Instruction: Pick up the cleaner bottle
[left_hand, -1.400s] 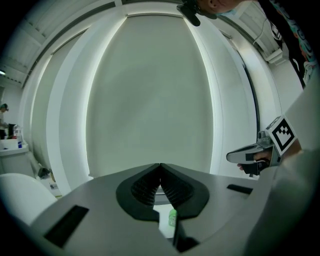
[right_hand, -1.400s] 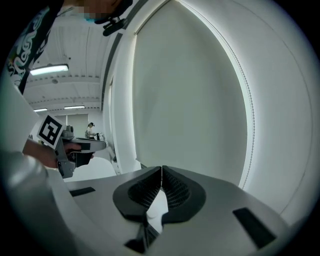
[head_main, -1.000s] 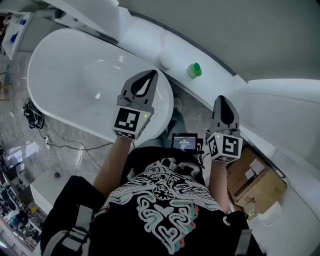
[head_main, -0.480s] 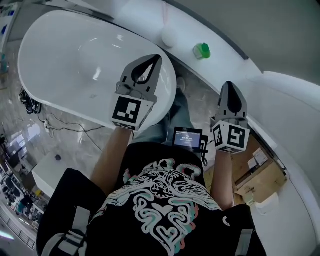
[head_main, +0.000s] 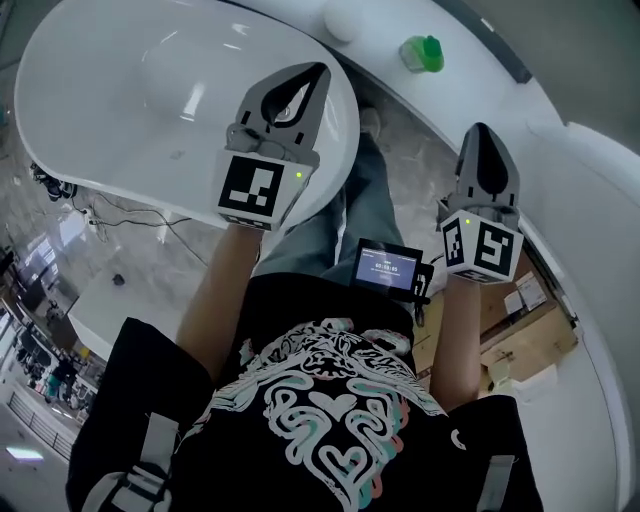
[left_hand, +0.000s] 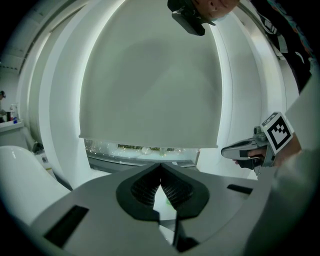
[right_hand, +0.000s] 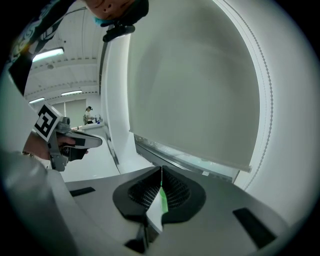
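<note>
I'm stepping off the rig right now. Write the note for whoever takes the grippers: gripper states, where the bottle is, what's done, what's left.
Left gripper: jaws together, empty, held over the near end of the bathtub.
Right gripper: jaws together, empty, held right of the tub and nearer the bottle.
Cleaner bottle: green-capped, on the white ledge behind the tub, apart from both grippers.
Done: nothing; the bottle is not gripped.
Left: open one gripper (the right looks better placed), reach to the bottle, close on it and lift.

light: bright, even | glare: white bathtub (head_main: 150, 120) | edges: fisheye-bent, dark corners
</note>
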